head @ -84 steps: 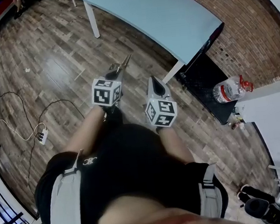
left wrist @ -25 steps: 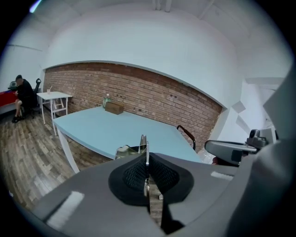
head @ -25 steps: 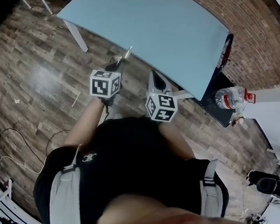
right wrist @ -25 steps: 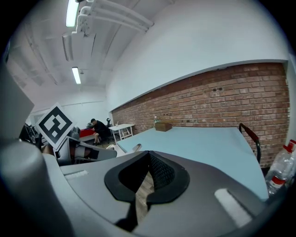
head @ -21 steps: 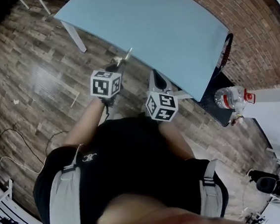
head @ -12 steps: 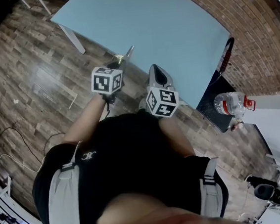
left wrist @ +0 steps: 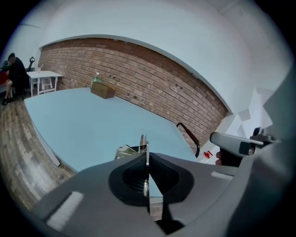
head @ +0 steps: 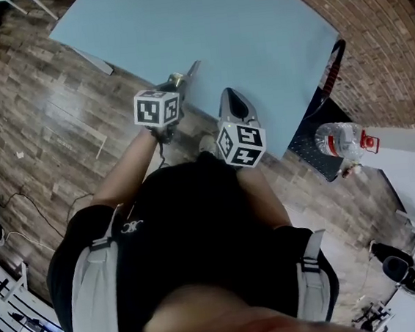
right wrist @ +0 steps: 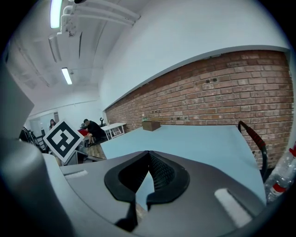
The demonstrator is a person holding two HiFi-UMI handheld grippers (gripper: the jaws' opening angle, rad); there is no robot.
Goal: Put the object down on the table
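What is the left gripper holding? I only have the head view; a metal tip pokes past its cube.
Observer: In the left gripper view, the left gripper has its fingers shut on a thin metal tool, seen edge-on.
Operator: And the right one?
Observer: In the right gripper view, the right gripper is shut, its fingers touching with nothing between.
Operator: Anything on the table?
Observer: A brown box sits at the table's far end.
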